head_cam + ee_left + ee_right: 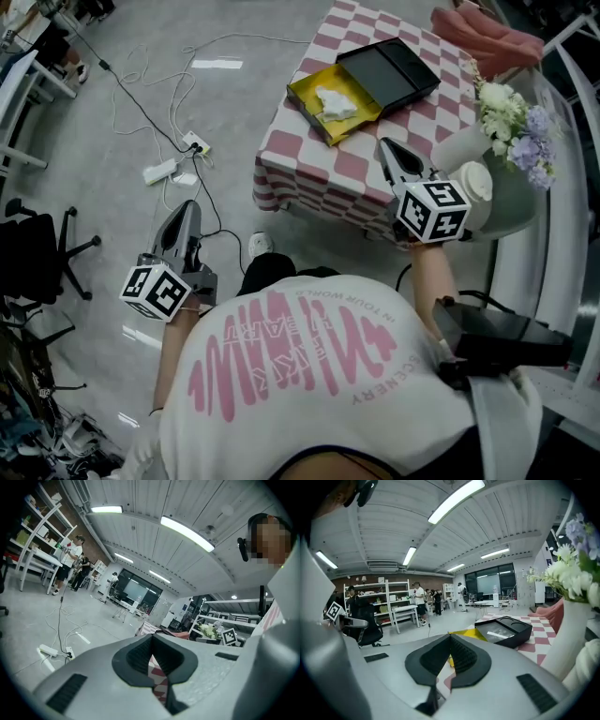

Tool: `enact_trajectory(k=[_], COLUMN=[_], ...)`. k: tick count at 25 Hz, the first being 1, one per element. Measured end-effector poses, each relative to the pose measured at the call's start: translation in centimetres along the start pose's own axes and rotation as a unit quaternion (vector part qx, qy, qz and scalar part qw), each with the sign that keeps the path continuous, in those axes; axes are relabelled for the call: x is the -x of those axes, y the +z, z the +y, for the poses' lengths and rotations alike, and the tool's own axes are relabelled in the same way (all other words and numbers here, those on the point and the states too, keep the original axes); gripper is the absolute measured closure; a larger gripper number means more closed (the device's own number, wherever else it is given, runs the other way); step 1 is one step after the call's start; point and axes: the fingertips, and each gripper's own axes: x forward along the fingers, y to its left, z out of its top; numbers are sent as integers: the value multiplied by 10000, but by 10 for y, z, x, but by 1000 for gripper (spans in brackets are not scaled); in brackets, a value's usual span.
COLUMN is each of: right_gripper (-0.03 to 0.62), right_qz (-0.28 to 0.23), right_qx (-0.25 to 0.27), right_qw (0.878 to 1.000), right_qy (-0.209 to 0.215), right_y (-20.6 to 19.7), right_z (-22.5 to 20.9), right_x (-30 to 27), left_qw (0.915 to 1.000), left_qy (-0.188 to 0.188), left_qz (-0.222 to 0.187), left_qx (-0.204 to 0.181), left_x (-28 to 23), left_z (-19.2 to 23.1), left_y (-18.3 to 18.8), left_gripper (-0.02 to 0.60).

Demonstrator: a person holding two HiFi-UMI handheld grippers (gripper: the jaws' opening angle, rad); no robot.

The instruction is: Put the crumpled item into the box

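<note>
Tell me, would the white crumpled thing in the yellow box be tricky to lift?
Probably light: the crumpled item looks like thin white paper or tissue. Likely soft; its folds should squash rather than resist. Unlikely to roll, being lumpy and walled by the box.

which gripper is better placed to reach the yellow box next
Right. The right gripper points across the checkered table's near edge toward the yellow box, jaws shut and empty. The left gripper hangs over the floor, off the table's left side.

flowers (511, 117) | pink cloth (487, 37) | checkered table (328, 169) | power strip (161, 172) on floor (103, 234)
</note>
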Motion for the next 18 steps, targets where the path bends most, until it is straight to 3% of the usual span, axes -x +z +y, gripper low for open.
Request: enact_trajectory(k=[12,18], right_gripper=[588,588], right_qz=[120,111], right_qx=[-154,-223], right_qw=[9996,9989], right_qy=[-183,-394], right_y=[-23,-30], right_z=[29,51], right_x=[39,61], left_qw=[9983,9976], left_qy=[-384,-578], left_qz=[436,386], left_qx=[-81,-74], left_x=[27,47], left_z=[-19,-15], left_y=[-12,0], left_gripper=[574,574])
